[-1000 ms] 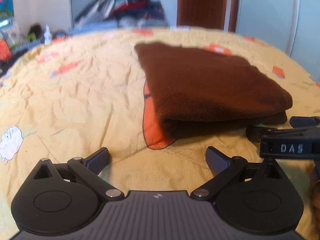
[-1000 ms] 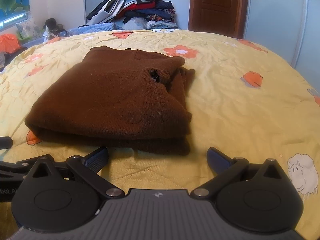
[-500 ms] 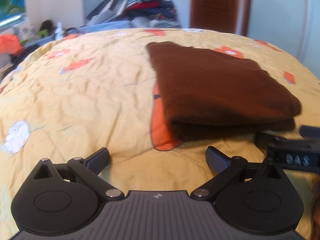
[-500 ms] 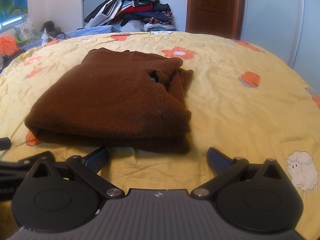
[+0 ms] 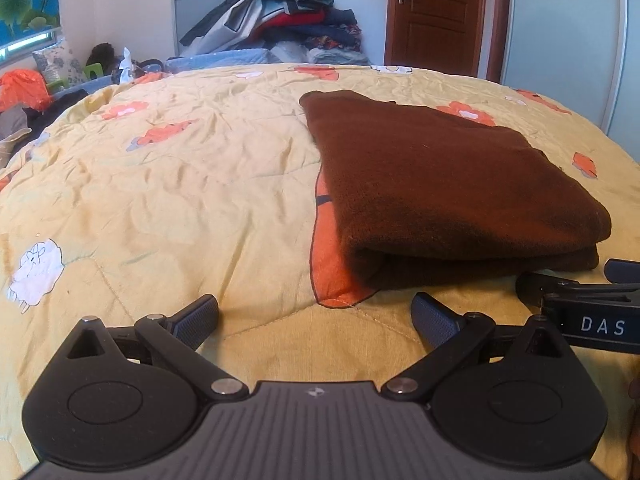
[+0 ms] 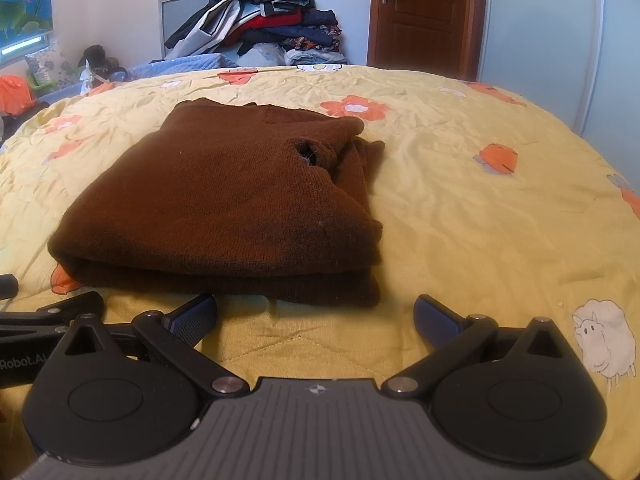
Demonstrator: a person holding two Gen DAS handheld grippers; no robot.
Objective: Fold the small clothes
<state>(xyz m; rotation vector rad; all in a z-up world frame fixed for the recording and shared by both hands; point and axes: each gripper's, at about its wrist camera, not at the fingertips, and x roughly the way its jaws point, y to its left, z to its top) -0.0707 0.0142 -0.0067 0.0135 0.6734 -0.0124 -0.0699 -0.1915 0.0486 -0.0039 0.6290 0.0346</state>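
Nearest the cameras, the left claw (image 5: 316, 316) is spread wide and holds nothing; its two fingers hover over bare quilt at the near edge of the bed (image 5: 168, 200). The right claw (image 6: 316, 316) is likewise spread wide and empty, just beside the left claw along that same near edge, so that each appears at the margin of the other's view. Neither claw touches the garment.

Just beyond both claws lies the brown sweater (image 6: 224, 200), folded into a compact, roughly rectangular stack of at least two layers. Its rounded fold faces the near edge of the bed, and the stack rests flat on the quilt, partly covering an orange flower print (image 5: 332, 272). In the right wrist view, the far right side of the stack is less tidy: a small opening (image 6: 308, 154) shows in the knit and some bunched fabric protrudes there. Whether this is a neckline or a sleeve cannot be told.

Toward the far edge of the bed the quilt carries no other garment. Past the bed, a heap of clothes (image 5: 280, 20) is piled against the wall, beside a wooden door (image 5: 436, 16).

Judged from this arrangement, the folding of this sweater appears essentially complete, with both claws released. What may remain is tucking the loose fabric on the right side, and possibly folding further items, though no other small garment lies on the bed.
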